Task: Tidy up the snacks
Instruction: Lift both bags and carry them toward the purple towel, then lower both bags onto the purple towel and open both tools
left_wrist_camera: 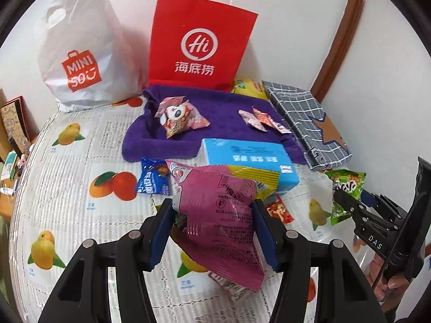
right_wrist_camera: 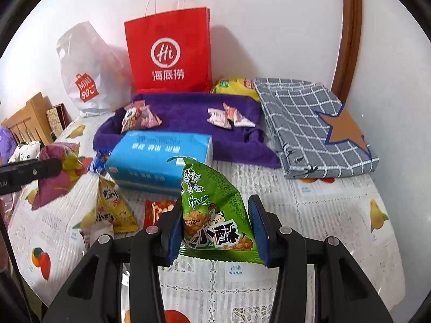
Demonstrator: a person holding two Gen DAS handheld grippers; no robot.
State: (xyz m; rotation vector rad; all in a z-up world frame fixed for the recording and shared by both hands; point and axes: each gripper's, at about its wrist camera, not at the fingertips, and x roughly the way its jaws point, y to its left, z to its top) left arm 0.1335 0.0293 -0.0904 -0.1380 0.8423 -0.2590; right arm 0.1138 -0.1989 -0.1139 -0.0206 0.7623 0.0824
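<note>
The left gripper (left_wrist_camera: 212,231) is clamping a crinkly magenta foil snack packet (left_wrist_camera: 223,215); the right gripper (right_wrist_camera: 215,228) is gripping a green foil snack packet (right_wrist_camera: 212,212), both above the fruit-printed tabletop (right_wrist_camera: 323,215).

Red paper bag (left_wrist_camera: 200,45) stood against wall beside white plastic bag (left_wrist_camera: 80,53), blue tissue pack (left_wrist_camera: 247,156) laid before checked cloth bundle (right_wrist_camera: 309,123)
</note>
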